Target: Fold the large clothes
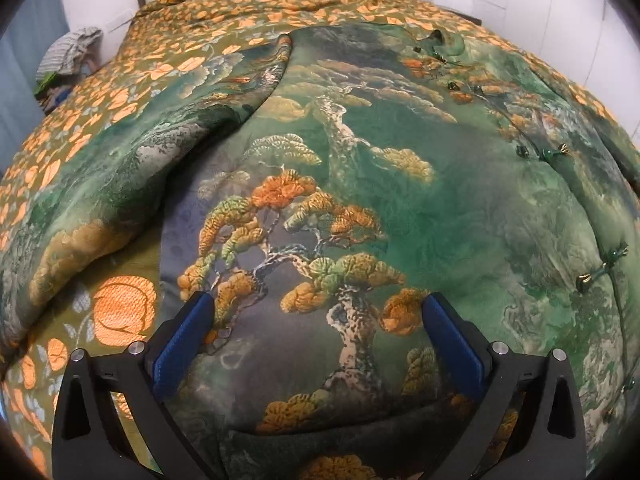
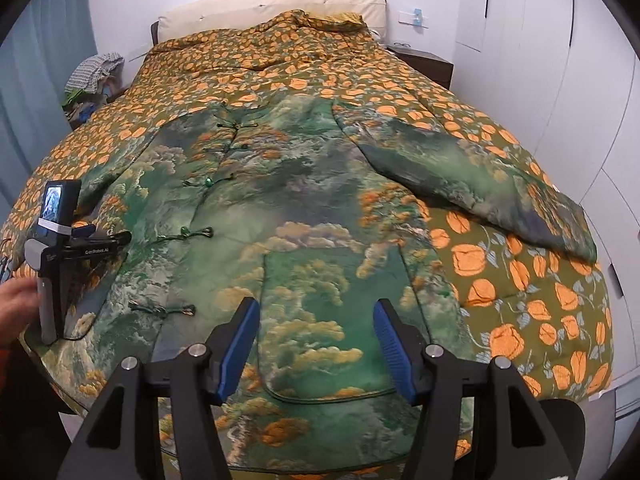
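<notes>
A large green padded jacket (image 1: 360, 200) printed with pine trees and clouds lies spread face up on the bed, its knot buttons (image 2: 208, 180) fastened down the front. My left gripper (image 1: 319, 302) stands wide open just above the jacket's lower left panel, nothing between its blue pads. One sleeve (image 1: 160, 152) lies bunched to its left. My right gripper (image 2: 317, 305) is open above the jacket's patch pocket (image 2: 332, 312), gripping nothing. The other sleeve (image 2: 480, 184) stretches out to the right. A hand (image 2: 16, 300) holds the left gripper's handle (image 2: 52, 280) at the jacket's left edge.
An olive quilt (image 2: 520, 288) with orange flowers covers the bed under the jacket. A cream pillow (image 2: 272, 4) lies at the head. A pile of clothes (image 2: 94, 70) sits left of the bed, a dark nightstand (image 2: 428, 64) and white cupboard doors (image 2: 560, 80) to the right.
</notes>
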Demonstrator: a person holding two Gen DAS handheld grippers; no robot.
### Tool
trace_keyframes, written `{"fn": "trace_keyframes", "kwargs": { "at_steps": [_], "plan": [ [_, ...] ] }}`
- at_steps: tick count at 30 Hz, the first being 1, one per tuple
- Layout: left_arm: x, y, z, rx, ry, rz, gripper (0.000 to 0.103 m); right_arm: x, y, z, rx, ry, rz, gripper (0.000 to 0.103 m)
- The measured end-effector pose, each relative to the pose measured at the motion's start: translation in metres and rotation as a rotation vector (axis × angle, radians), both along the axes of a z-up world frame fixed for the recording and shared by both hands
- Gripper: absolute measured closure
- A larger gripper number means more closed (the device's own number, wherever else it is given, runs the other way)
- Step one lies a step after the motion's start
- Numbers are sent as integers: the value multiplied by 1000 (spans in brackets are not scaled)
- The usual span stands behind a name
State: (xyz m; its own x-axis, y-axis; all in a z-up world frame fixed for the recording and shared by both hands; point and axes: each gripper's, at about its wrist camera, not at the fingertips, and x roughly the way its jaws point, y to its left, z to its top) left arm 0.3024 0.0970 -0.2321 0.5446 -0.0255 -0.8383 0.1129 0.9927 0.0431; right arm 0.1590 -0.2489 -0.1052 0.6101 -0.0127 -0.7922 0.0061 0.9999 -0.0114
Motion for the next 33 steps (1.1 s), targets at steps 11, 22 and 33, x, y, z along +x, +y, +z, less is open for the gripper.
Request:
{"fn": "trace_keyframes", "kwargs": {
  "at_steps": [11,22,33],
  "plan": [
    [0,0,-1,4,0,0,0,24,12,0,-13,51,-77,43],
    [1,0,-2,3,0,1,0,47,34,-1,-103,75,-121,43],
    [1,0,-2,3,-1,1,0,45,57,-4,-97,36,-49,43]
  ]
}}
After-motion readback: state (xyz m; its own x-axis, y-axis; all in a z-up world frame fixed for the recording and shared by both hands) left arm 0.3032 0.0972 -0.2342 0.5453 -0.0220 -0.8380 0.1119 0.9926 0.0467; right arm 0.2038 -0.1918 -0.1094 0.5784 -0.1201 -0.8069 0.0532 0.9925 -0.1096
